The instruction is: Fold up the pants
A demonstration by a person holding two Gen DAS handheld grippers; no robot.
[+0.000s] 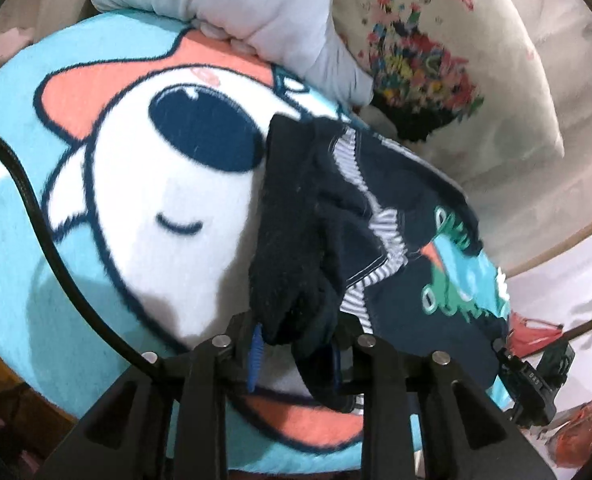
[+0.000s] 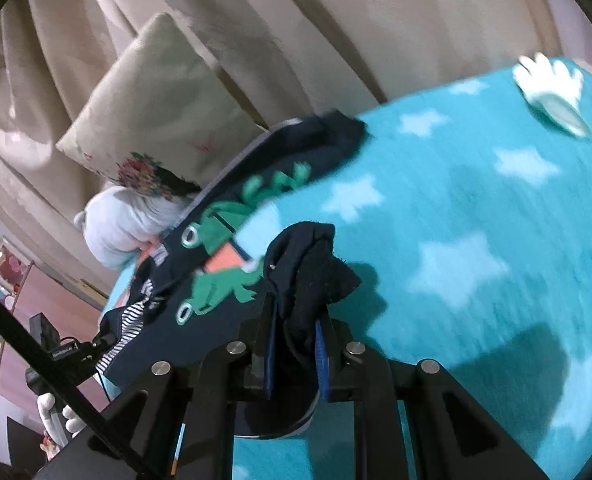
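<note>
Left hand-held gripper [image 1: 296, 344] clenched on a bunched edge of the dark pants [image 1: 408, 264]; right hand-held gripper [image 2: 296, 340] likewise grasping another bunch. Pants lie draped over the turquoise blanket [image 2: 476, 220], near a floral pillow [image 1: 456, 60].

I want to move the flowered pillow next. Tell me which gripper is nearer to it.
Probably left. The left gripper holds the pants with the pillow close behind them; the right gripper holds the far edge, its pillow beyond the pants.
</note>
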